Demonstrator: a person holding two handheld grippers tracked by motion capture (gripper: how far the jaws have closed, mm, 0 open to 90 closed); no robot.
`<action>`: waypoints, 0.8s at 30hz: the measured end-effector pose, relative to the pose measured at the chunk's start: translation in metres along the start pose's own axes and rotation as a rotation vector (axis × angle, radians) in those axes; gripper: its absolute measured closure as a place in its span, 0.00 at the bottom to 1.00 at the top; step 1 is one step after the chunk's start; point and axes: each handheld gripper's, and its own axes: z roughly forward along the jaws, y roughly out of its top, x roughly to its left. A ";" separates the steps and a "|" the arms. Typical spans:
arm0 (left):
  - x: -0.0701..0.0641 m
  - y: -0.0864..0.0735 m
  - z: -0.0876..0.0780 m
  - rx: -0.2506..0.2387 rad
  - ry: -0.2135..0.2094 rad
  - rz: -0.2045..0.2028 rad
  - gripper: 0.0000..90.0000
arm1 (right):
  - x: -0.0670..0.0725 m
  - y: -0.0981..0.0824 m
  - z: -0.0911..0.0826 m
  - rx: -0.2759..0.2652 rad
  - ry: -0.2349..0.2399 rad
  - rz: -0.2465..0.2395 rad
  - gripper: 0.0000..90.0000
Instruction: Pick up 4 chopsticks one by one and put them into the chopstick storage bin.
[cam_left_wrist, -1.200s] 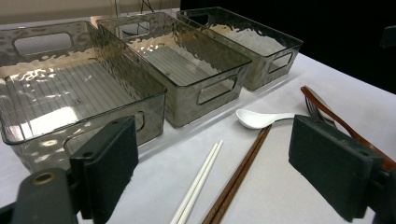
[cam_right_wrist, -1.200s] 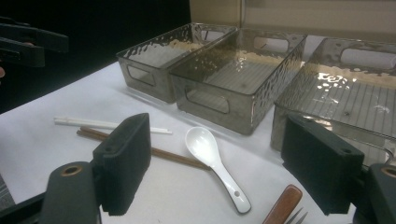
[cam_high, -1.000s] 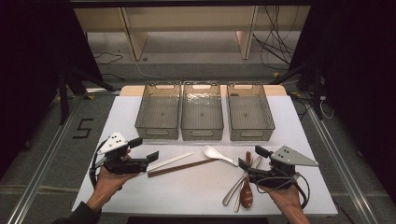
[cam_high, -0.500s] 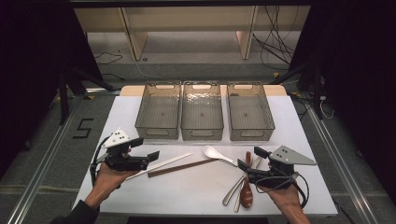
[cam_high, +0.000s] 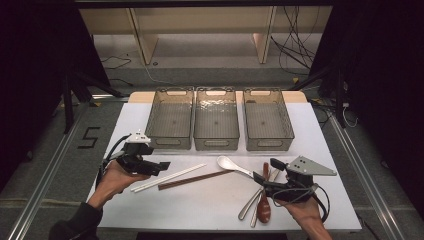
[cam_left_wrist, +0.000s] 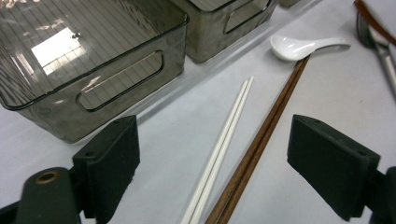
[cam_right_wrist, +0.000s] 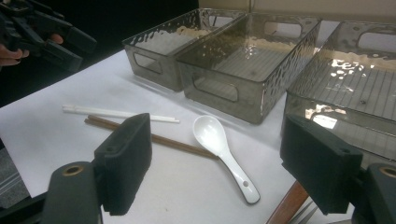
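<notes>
Overhead light brightens my white table sheet (cam_high: 210, 205); glare patches the clear grey plastic bins (cam_right_wrist: 355, 70); the surroundings stay dark, and my near jaws look soft.

Three smoky clear bins along my table's far edge: left bin (cam_high: 170, 119), middle bin (cam_high: 216, 119), right bin (cam_high: 268, 119), side by side. Black "5" mark (cam_high: 89, 137) on floor off the left edge. Cables (cam_high: 292, 45) beyond the far edge.

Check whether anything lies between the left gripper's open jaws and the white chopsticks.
Nothing visible does. The left gripper is open just above the white chopsticks, with bare table between. The brown chopsticks lie close beside them and could get caught too.
</notes>
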 end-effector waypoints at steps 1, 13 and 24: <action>0.001 0.001 0.001 0.013 0.008 0.007 0.20 | 0.000 0.000 0.000 0.002 0.001 0.001 0.29; 0.018 0.004 0.031 0.248 0.033 0.026 0.24 | 0.000 -0.001 0.002 0.019 0.013 0.005 0.29; 0.021 -0.004 0.046 0.366 0.034 0.074 0.35 | -0.001 -0.001 0.003 0.030 0.022 0.002 0.29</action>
